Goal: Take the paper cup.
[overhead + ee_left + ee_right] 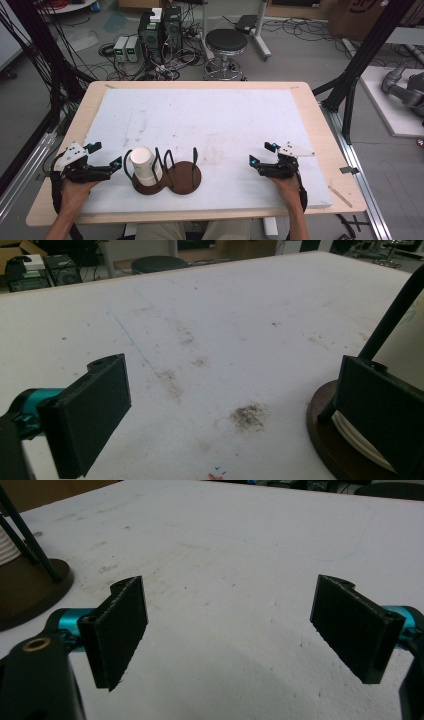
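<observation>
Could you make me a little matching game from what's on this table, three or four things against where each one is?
Things:
1. white paper cup
2. left gripper
3. right gripper
4. black stool

Places:
A. on the floor beyond the table
B. near the table's right front, jaws open
C. in the holder's left ring
D. just left of the holder, jaws open

Pairs: 1-C, 2-D, 3-B, 4-A

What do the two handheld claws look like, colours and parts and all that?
Both are black. The left claw and right claw each have flat rectangular black jaws with teal fittings at their base, a pale grey three-cornered plate on top, and a black cable trailing back along the forearm. The forearms are bare, without sleeves.
</observation>
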The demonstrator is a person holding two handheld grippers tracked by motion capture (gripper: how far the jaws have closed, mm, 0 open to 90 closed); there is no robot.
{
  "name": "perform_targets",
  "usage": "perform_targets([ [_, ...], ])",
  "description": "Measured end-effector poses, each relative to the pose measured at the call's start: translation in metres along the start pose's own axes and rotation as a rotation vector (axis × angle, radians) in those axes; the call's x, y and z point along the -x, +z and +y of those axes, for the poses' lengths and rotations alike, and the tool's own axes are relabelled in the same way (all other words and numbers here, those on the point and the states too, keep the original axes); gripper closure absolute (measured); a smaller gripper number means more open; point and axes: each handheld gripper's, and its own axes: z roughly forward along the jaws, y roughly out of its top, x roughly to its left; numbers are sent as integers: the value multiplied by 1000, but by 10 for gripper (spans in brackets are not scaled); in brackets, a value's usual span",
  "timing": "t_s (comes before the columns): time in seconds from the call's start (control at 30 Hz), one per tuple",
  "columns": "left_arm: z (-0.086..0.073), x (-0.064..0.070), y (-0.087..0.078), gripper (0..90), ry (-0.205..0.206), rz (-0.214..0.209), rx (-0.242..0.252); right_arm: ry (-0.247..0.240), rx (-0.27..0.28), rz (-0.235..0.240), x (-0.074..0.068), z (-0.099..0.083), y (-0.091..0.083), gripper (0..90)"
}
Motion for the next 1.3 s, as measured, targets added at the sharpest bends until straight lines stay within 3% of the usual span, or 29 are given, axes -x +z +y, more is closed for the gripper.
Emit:
perform_targets([
  [0.23, 2, 1, -1, 18, 5, 0, 0, 2, 1, 3, 0, 0, 0, 155],
  [0.43, 14, 1, -11, 18, 19, -29, 33, 1, 2, 4, 1, 0, 0, 155],
  [0.73, 47, 2, -30, 18, 107, -76, 38, 0, 2, 4, 1, 0, 0, 155],
  [0.9, 59, 4, -33, 18, 132, -103, 36, -1, 2, 2, 1, 0, 0, 155],
  [1.03, 75, 7, -34, 18, 161, -149, 17, -6, -4, 4, 0, 0, 1, 155],
  [1.13, 90, 11, -30, 18, 177, -217, 5, -4, -4, 5, 0, 0, 0, 155],
  [1.17, 90, 11, -30, 18, 177, -217, 5, -4, -4, 5, 0, 0, 0, 155],
  [1.2, 97, 13, -29, 18, 191, -253, 0, -3, 1, 5, 0, 0, 0, 155],
  [1.3, 102, 16, -27, 18, 204, -282, -2, -4, 0, 7, 0, 0, 0, 155],
])
